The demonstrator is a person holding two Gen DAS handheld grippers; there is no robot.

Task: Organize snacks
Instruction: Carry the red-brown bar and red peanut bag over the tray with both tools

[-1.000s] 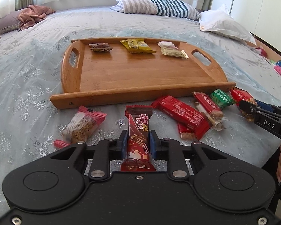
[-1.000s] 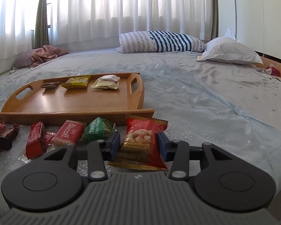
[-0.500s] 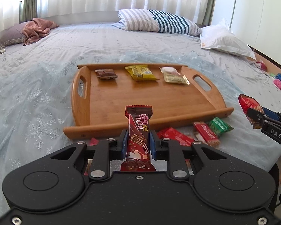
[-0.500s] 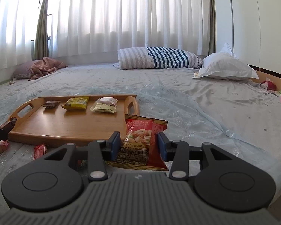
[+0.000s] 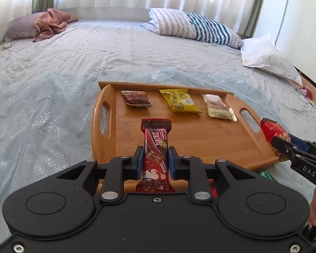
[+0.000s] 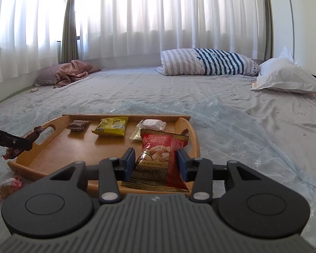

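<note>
On top of the bed sits a wood tray [image 5: 179, 139], w/ three snacks lined up along its far side: a brown bar [image 5: 137, 100], a yellow pack [image 5: 180, 101] & a pale pack [image 5: 219, 108]. They sit in a neat row, so I think new snacks go in a second row nearer to us. Left gripper [image 5: 154, 160] is clamped tight on a red choc bar [image 5: 155, 147], held by its middle so it sticks out long-ways over the tray's near part. Right gripper [image 6: 155, 164] squeezes a red nut bag [image 6: 162, 160] by its sides; the bag is wide, so the jaws stand apart but both pads press on it. It hangs by the tray's right handle [image 6: 186, 132]. Tray has raised walls all round, so each snack must go over the rim, not slide in. Lots of bare wood in the middle & front, room for both. Grippers are well apart, no bump likely. A pink snack [image 6: 9, 186] waits on the blanket [image 6: 231, 126] off the tray's left corner.
</note>
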